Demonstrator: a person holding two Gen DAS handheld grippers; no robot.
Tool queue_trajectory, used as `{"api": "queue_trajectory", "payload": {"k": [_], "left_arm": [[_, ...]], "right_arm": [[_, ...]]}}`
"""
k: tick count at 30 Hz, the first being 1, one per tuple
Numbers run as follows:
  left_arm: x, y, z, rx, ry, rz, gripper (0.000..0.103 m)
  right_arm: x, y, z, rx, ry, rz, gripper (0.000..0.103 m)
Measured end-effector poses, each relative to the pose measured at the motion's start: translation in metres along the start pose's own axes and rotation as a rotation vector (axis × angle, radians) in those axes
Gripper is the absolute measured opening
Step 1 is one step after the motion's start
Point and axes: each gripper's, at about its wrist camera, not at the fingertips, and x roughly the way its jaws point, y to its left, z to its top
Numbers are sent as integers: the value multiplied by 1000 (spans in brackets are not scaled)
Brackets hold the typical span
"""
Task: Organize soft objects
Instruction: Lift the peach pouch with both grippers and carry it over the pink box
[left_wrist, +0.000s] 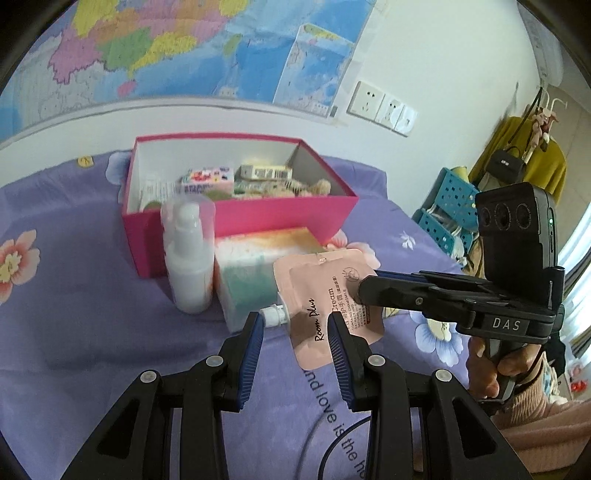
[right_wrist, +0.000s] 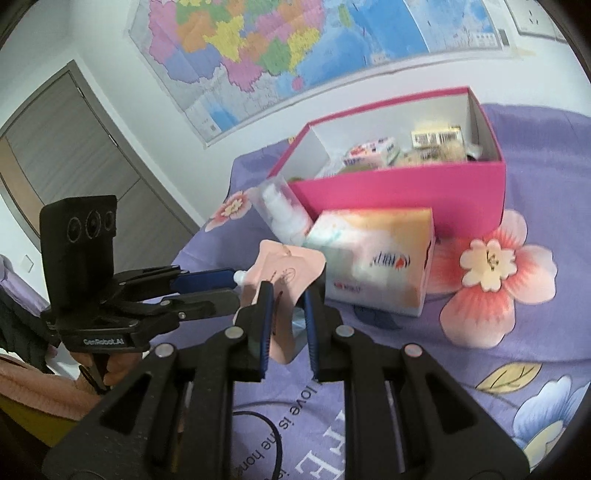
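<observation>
Holding: my right gripper (right_wrist: 288, 295) pinches the pink hand-cream pouch (left_wrist: 325, 306) between its blue pads; the pouch stands lifted off the purple bedsheet (left_wrist: 92, 325)
Left gripper (left_wrist: 295, 325): jaws spread, gripping nothing; I see the pouch's white spout (left_wrist: 273, 315) just ahead of its left finger
Pouch position: in front of the tissue pack (right_wrist: 373, 258); well short of the pink box (left_wrist: 236, 218)
Box contents: small cartons and fuzzy items already inside
Beside the box: a white pump bottle (left_wrist: 190, 254) stands upright, touching the tissue pack
Backdrop: a wall map (left_wrist: 184, 48)
</observation>
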Motion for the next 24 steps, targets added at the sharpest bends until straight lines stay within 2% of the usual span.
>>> {"api": "queue_trajectory", "payload": {"k": [24], "left_arm": [[-15, -1, 46, 43, -101, 35, 35]], "right_arm": [[-10, 8, 52, -82, -106, -9, 20]]}}
